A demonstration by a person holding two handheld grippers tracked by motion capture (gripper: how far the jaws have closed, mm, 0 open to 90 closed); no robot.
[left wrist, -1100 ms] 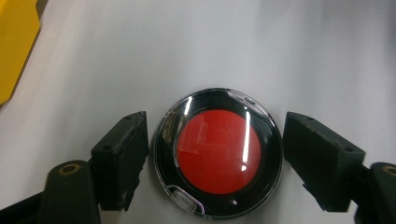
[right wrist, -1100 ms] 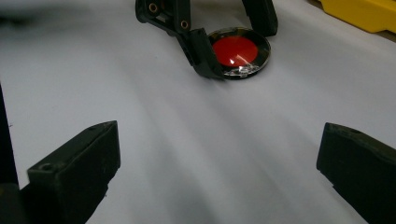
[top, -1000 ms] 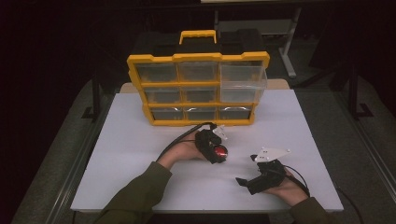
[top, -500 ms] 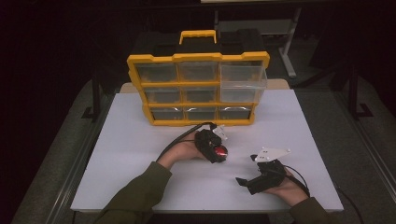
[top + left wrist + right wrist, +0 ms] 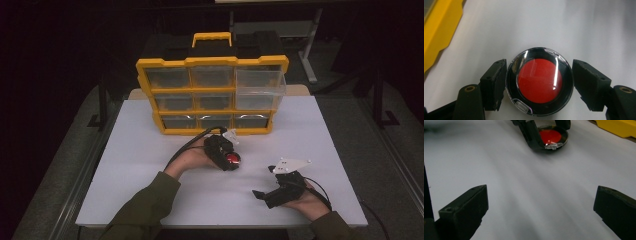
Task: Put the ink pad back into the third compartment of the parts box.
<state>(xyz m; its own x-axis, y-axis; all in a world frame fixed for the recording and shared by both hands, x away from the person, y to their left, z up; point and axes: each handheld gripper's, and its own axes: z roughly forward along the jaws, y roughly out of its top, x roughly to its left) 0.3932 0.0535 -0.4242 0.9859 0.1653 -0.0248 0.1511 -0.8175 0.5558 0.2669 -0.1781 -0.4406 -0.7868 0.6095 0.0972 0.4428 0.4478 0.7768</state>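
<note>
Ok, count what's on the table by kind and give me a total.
Drawer cabinet: 1
Round red case: 1
Handheld tools: 2, left, right
Total: 4

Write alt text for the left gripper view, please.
Left tongs clamp a round black case with a clear lid and red disc inside, a black pad pressed on each side, over a white tabletop. A yellow plastic organizer edges the upper left.
</note>
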